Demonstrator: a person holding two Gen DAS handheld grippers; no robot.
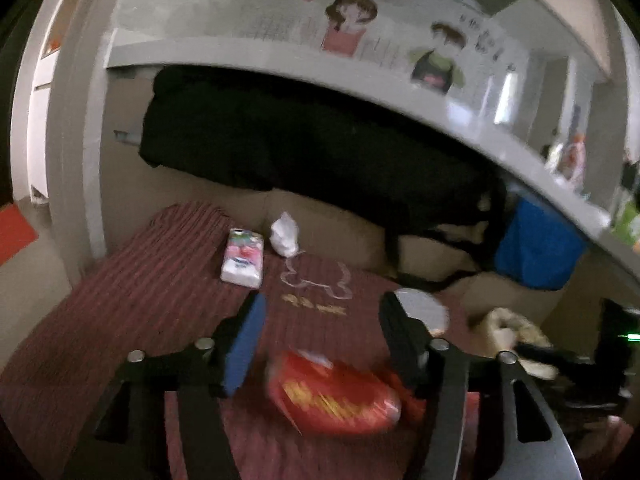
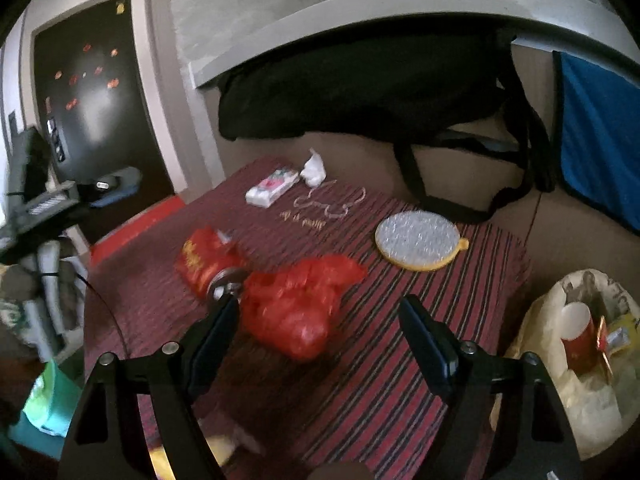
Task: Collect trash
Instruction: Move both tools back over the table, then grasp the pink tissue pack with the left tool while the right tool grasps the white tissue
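A red snack canister [image 1: 332,392] lies blurred on the maroon striped cloth [image 1: 140,300], low between the fingers of my left gripper [image 1: 324,300], which is open and not pressing on it. In the right wrist view the same canister [image 2: 208,260] lies beside a crumpled red plastic bag [image 2: 296,304]. My right gripper [image 2: 320,304] is open, with the bag just ahead of its spread fingers. A crumpled white tissue [image 1: 284,234] [image 2: 314,170] sits at the far edge of the cloth. A pale trash bag [image 2: 580,344] holding a red-and-white cup stands at the right.
A tissue pack [image 1: 242,258] [image 2: 272,190] lies next to the white tissue. A round disc with a yellow rim [image 2: 420,246] rests on the cloth's right side. A black bag [image 2: 360,84] and blue cloth [image 2: 600,140] hang under a grey shelf behind. Dark equipment [image 2: 48,200] stands at left.
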